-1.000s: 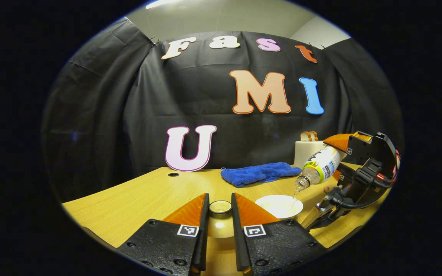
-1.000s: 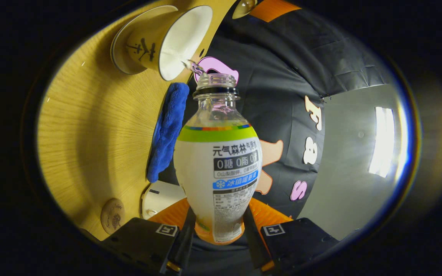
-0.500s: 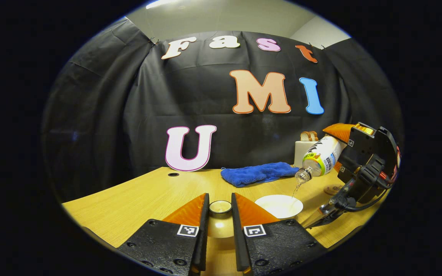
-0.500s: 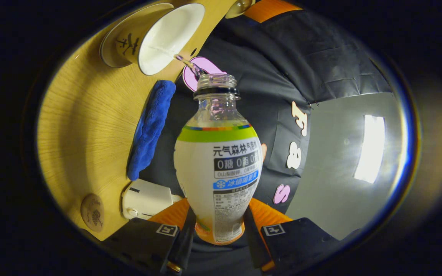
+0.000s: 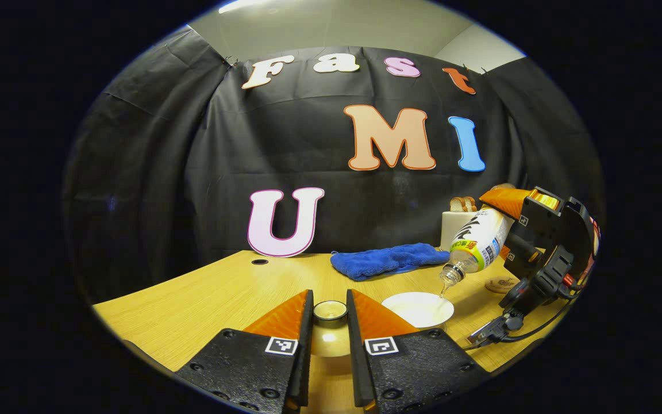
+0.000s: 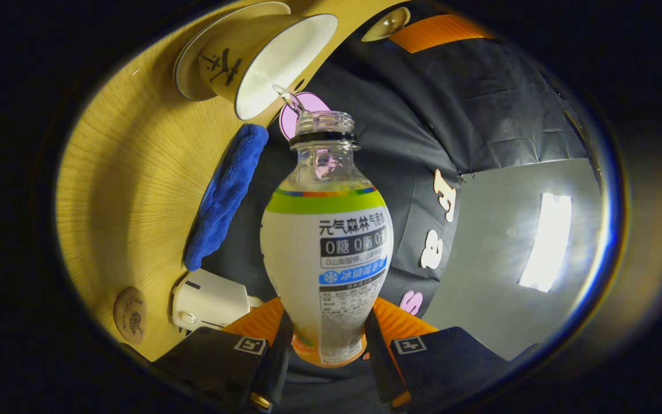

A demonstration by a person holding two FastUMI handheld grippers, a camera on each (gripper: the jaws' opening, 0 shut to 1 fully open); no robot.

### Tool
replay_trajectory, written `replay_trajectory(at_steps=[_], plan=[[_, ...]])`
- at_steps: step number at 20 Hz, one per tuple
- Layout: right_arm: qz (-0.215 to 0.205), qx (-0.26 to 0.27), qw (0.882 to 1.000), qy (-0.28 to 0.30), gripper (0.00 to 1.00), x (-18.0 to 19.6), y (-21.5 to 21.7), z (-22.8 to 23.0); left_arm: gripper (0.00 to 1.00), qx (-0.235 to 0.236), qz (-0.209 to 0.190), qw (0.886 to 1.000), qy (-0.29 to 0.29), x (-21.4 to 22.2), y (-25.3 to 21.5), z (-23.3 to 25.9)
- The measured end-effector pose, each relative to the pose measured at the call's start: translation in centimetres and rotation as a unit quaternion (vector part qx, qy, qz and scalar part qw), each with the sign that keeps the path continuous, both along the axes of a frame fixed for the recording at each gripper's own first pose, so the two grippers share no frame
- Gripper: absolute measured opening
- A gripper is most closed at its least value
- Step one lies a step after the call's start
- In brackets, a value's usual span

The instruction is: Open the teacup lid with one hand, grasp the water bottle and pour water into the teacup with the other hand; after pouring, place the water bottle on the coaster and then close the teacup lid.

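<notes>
Pouring: in progress, thin stream leaving the mouth of the water bottle (image 6: 326,241) toward the open teacup (image 6: 268,60).
Right gripper (image 6: 326,351): pinching the bottle low on its body, both fingers pressed on the base end; bottle tipped mouth-down, seen from the left gripper view (image 5: 477,241) at far right above the cup.
Left gripper (image 5: 330,322): closed on the knob of the teacup lid (image 5: 330,313), lid held off the cup, near centre, just left of the teacup (image 5: 418,307).
Teacup: on its saucer (image 6: 193,63) on the table (image 5: 222,293), right of the held lid; fill level not readable.
Coaster (image 5: 500,283): far right on the table, near the toaster (image 6: 207,299), unoccupied.
Blue cloth (image 5: 388,259): beyond the cup, apart from it.
Risk, overshoot: stream enters close to the near rim; small drift of the bottle mouth likely to send water onto saucer or table.
Risk, overfill: level unseen, so continued tilt may flood the cup.
Risk, slip: grip sits at the bottle's end, far from the mouth; wet or smooth label may let the bottle rotate between the fingers.
Risk, lid: narrow knob hold; tilting the left gripper may drop the lid.
Risk, return: cable (image 5: 515,333) hanging near the cup could snag when moving to the coaster.
</notes>
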State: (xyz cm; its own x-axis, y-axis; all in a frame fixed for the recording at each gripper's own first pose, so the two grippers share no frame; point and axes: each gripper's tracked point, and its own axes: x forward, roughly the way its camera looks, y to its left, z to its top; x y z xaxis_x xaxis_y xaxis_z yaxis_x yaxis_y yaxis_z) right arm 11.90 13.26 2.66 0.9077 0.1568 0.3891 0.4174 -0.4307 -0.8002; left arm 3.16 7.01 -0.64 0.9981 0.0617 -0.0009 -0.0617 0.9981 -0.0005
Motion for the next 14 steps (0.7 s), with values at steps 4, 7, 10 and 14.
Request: replay_trajectory(at_steps=[4, 7, 10, 14], plan=[[0.007, -0.008, 1.000, -0.007, 0.65, -0.1, 0.3, 0.1, 0.28, 0.000, 0.000, 1.000, 0.000, 0.0, 0.1, 0.0], [0.015, -0.024, 1.000, -0.011, 0.66, -0.1, 0.5, 0.2, 0.28, 0.000, 0.000, 1.000, 0.000, 0.0, 0.1, -0.1], [0.017, -0.024, 0.999, -0.013, 0.66, -0.1, 0.5, 0.2, 0.28, 0.000, 0.000, 1.000, 0.000, 0.0, 0.0, 0.0], [0.005, 0.023, 0.999, 0.029, 0.65, -0.3, 0.1, -1.2, 0.28, 0.000, 0.000, 1.000, 0.000, 0.1, 0.1, -0.1]])
